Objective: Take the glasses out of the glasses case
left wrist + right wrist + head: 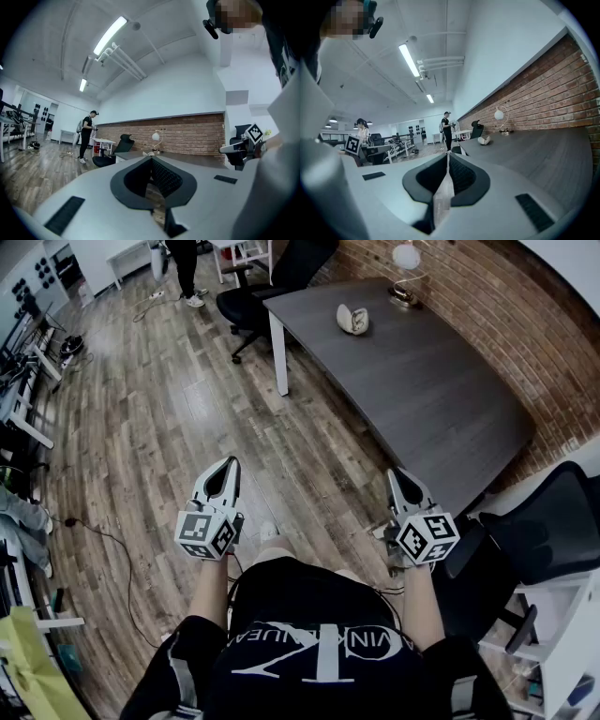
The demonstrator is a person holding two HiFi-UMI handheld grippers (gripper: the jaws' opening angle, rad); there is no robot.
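A cream glasses case (353,319) lies slightly agape on the far part of the dark grey table (441,399); I cannot see glasses in it. The right gripper view shows the case (484,139) small and far off on the table (543,154), next to a lamp. Both grippers hang over the wooden floor in front of the person's body, well short of the case. My left gripper (229,468) is shut, its tips meeting with nothing between them (151,158). My right gripper (398,476) is also shut and empty (448,155), beside the table's near corner.
A globe lamp (406,257) stands at the table's far end by the brick wall. Black office chairs sit at the far end (272,282) and to my right (553,531). A person (183,268) stands far back. Cables (103,540) trail on the floor at left.
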